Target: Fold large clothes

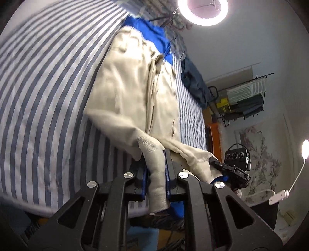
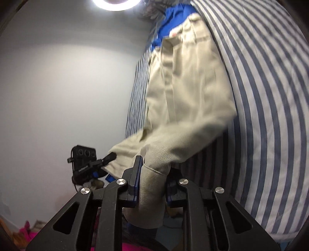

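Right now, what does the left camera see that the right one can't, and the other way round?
Only the left view shows a wire rack, a dark garment on the bed and a small lamp. Only the right view shows something pink low down. Both show the beige trousers on the striped sheet, each tool shut on them, and the ring light.
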A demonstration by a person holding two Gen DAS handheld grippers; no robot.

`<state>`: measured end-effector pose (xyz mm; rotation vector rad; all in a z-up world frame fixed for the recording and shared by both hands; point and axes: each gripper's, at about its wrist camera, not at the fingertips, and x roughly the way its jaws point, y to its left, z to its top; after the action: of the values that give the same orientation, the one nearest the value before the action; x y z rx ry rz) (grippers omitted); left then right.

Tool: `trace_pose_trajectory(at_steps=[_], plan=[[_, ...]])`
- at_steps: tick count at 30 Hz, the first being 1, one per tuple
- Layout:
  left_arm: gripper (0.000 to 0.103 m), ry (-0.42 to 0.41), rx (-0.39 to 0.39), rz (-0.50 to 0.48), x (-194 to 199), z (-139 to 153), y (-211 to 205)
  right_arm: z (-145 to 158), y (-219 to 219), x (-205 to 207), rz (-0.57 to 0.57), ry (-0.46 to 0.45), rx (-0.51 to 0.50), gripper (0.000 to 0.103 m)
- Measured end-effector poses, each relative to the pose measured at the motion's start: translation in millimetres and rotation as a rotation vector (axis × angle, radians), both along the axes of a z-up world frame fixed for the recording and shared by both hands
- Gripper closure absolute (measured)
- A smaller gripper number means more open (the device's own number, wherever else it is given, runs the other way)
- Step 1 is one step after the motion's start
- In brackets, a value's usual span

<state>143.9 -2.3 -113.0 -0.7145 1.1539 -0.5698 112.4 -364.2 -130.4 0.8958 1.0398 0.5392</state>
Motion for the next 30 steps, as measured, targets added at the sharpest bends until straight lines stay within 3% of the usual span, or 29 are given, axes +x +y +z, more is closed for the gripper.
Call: trace_pose_trajectory(at_steps=[4,9,17,22,27,30], plan=[[0.091,-0.008,0.024,0.031,35,3,-7,10,1,41,-0.029,-0.007,-0.082,0.085],[0.091,0.012,0.075,0.063,84,-6,-15,-10,-11,86,-0.075,0.046,-0.109,0.085],[0.091,0.121,0.092,0.121,132,-58,-12,-52,-21,133,-0.079,0.146,-0.139,0.085],[0.091,0.143,0.12,0.125,145,-76,-17,-69,-23,143,-0.094,0.185,-0.125,0.083],[0.089,0.178,0.121,0.111,156,-82,-20,-68,-29,143,-0.094,0.194,-0.068,0.071],[0.084,0.21,0.09,0.107,161,-80,-15,-58,-42,139,-0.112,0.165,-0.034,0.054]])
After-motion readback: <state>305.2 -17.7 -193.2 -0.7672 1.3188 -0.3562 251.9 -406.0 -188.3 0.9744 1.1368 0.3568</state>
